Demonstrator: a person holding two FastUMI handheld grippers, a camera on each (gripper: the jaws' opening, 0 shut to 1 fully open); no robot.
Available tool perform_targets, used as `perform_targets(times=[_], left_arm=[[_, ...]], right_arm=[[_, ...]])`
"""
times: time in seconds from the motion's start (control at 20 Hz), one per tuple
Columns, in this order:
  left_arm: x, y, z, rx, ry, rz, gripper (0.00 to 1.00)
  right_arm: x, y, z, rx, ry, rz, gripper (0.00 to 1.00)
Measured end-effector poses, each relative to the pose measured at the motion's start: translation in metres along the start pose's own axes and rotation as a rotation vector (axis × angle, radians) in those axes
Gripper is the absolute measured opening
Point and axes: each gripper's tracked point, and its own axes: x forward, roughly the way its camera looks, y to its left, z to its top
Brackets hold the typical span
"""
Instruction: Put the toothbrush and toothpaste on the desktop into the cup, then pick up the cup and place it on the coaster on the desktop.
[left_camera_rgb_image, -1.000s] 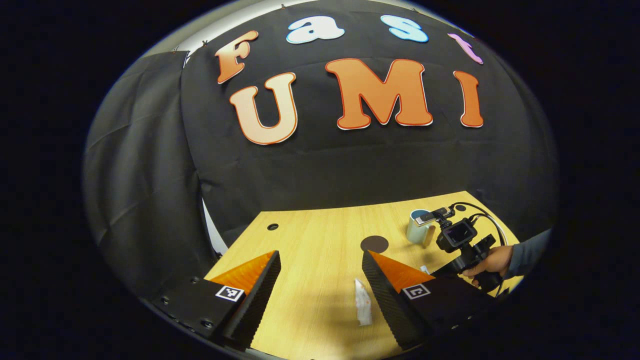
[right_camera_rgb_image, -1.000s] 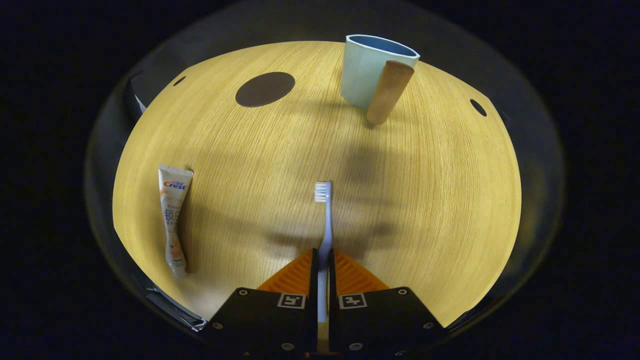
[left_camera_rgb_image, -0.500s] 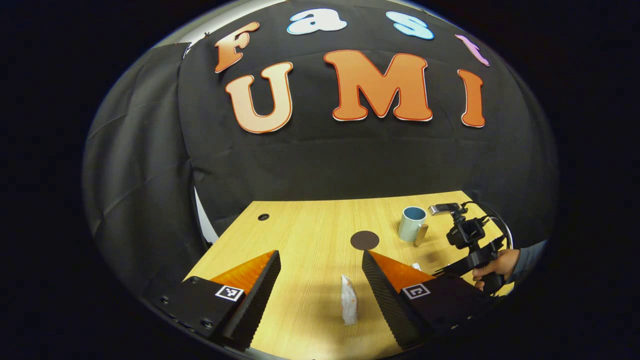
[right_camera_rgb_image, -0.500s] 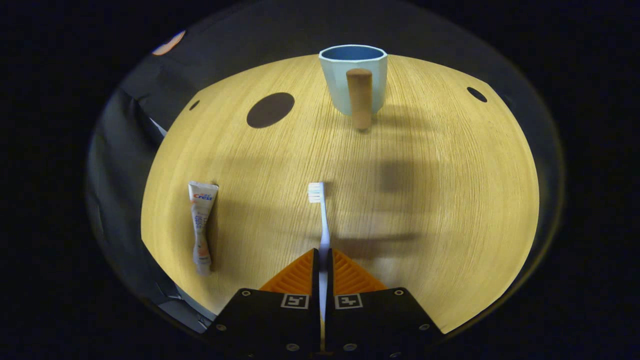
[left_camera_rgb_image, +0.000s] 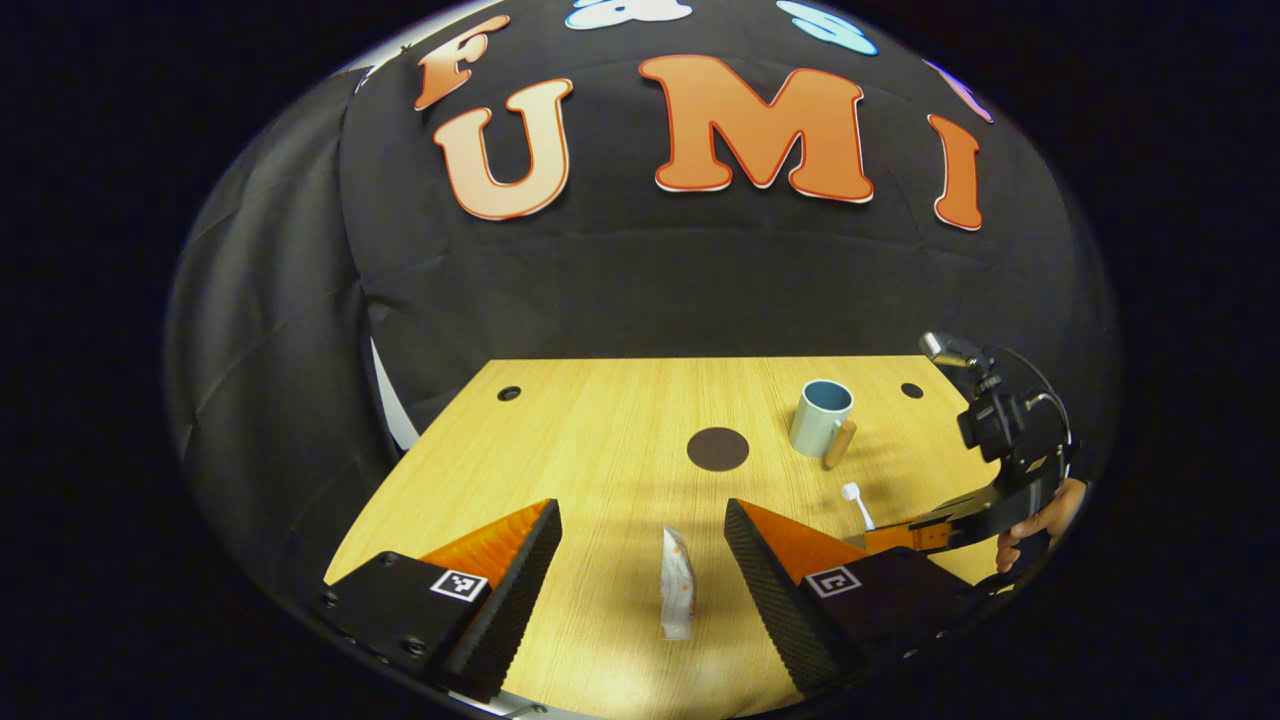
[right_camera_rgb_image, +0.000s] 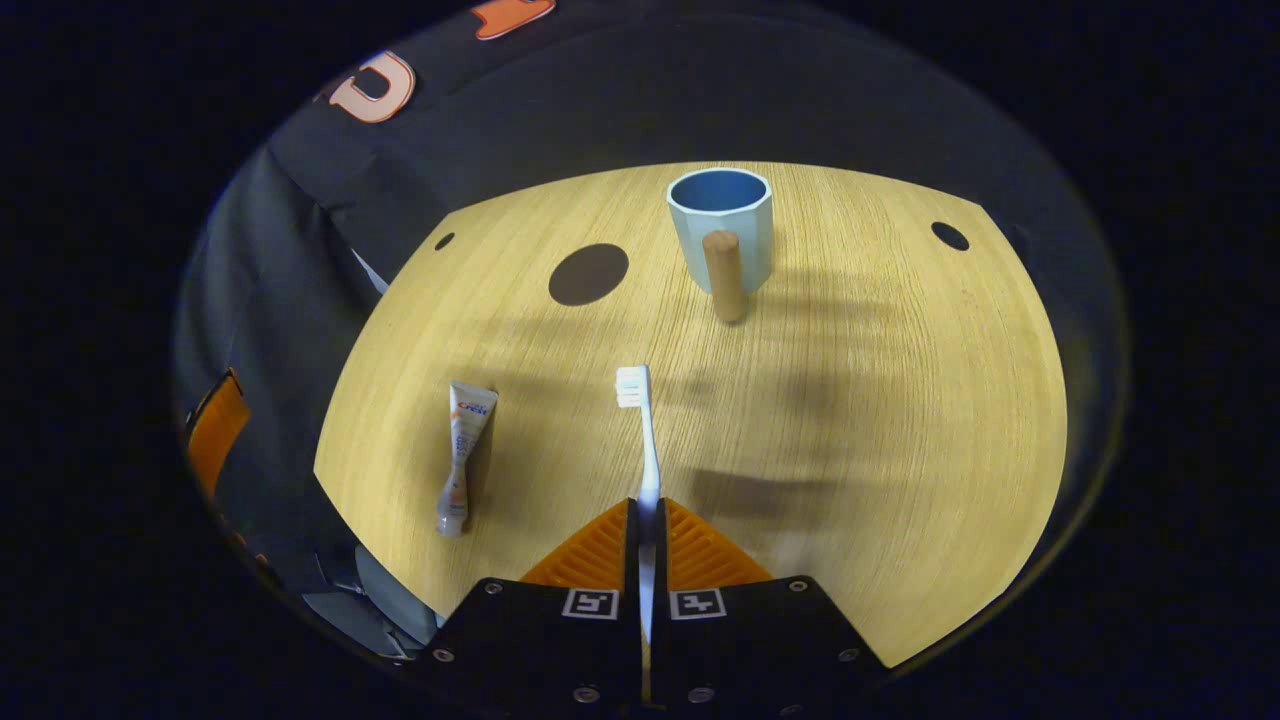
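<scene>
My right gripper is shut on the handle of a white toothbrush, held above the wooden desktop with its bristle head pointing toward the cup. The light blue cup with a wooden handle stands upright at the far middle. A dark round coaster lies to its left. The toothpaste tube lies flat at the left. In the left gripper view, my left gripper is open above the toothpaste tube, which lies between its fingers. The cup, coaster, toothbrush and right gripper appear beyond.
The desktop has small round holes near its far corners. Black cloth walls close the booth behind and to the left. A hand holds the right gripper at the desktop's right side.
The right gripper has lifted the toothbrush higher and drawn back from the cup. The left gripper has also risen and tilted down, bringing the toothpaste between its open fingers.
</scene>
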Motion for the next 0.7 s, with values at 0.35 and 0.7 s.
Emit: perform_targets(times=[0.35,0.7], left_arm=[[0.043,-0.006,-0.046,0.046,0.17,-0.12,0.99],[0.09,-0.002,-0.101,0.036,0.34,-0.188,0.94]], right_arm=[[-0.016,-0.001,0.012,0.011,-0.071,-0.08,0.04],[-0.023,-0.005,0.022,0.045,-0.143,-0.124,0.04]])
